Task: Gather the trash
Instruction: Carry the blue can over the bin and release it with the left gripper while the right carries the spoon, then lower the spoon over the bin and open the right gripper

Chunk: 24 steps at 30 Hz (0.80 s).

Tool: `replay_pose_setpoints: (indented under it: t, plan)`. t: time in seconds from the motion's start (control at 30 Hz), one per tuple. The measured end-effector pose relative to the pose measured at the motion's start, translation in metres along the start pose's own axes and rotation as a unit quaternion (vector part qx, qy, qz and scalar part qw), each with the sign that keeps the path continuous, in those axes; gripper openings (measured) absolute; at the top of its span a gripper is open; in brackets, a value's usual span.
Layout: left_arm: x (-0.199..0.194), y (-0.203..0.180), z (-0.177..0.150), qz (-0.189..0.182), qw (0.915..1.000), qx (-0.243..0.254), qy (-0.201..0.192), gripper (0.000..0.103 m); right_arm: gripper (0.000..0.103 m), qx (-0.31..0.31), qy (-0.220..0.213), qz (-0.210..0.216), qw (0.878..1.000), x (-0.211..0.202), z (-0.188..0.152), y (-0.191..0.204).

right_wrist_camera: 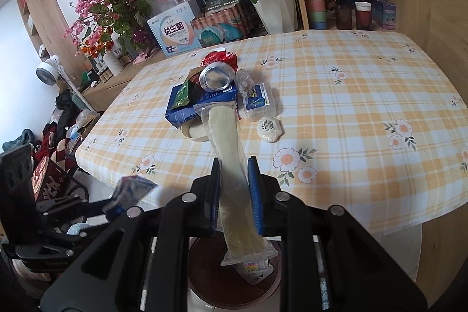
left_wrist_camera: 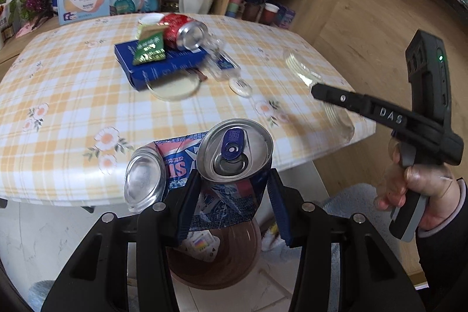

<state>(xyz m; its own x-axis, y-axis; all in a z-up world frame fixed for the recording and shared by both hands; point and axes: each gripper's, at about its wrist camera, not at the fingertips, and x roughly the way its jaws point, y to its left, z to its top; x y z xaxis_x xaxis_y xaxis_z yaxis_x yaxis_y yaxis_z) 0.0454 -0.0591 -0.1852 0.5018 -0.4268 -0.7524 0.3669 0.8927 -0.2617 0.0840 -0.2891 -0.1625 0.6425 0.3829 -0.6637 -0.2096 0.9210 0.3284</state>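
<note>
Trash is split between our two grippers and the table. Through the left wrist camera we count one crushed blue can (left_wrist_camera: 234, 165) clamped between the pads of our left gripper (left_wrist_camera: 234, 192), bent double so that both its top and its bottom face us; it hangs past the near edge of the checked tablecloth (left_wrist_camera: 58, 95), above one brown bin (left_wrist_camera: 216, 262) on the floor that already holds a printed wrapper. On the table we count one red can (left_wrist_camera: 182, 31) lying on its side on one flat blue box (left_wrist_camera: 163, 63), one green packet (left_wrist_camera: 149, 47) on that box, one tape roll (left_wrist_camera: 174, 86) touching the box's near side, one small round white packet (left_wrist_camera: 240, 85), and one clear wrapped pack (left_wrist_camera: 225, 63). At the right, a hand (left_wrist_camera: 421, 192) holds our right gripper (left_wrist_camera: 318, 92), blurred, with a clear bag at its tip. Through the right wrist camera, our right gripper (right_wrist_camera: 234, 195) is clenched on one long clear bag of pale contents (right_wrist_camera: 231, 171), whose lower end hangs over the same brown bin (right_wrist_camera: 204, 282). We see the same six pieces on the table, and the left gripper with its blue can (right_wrist_camera: 131, 192) at the lower left.
</note>
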Motion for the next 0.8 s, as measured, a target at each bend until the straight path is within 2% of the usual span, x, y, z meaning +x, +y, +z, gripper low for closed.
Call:
replay_pose_setpoints:
  t: [0.23,0.3,0.43,0.6,0.8]
  plan:
    - [0.013,-0.014,-0.009,-0.003,0.9997,0.016,0.019,0.048,0.022,0.006,-0.004,-0.001,1.0,-0.014,-0.009,-0.006]
    - [0.013,-0.015,-0.009,-0.004,0.9997,0.018,0.016,0.058,0.021,0.005,-0.003,-0.002,1.0,-0.015,-0.01,-0.007]
    - [0.009,-0.012,-0.005,0.0,0.9999,0.013,0.006,0.065,0.022,0.004,0.0,0.0,1.0,-0.015,-0.012,-0.005]
    - [-0.011,0.0,0.0,0.026,0.9992,-0.011,-0.029,0.081,0.021,-0.006,0.007,0.003,1.0,-0.013,-0.015,0.003]
    - [-0.039,0.018,0.003,0.081,0.9935,-0.029,-0.074,0.09,0.021,-0.019,0.022,0.004,1.0,-0.006,-0.02,0.014]
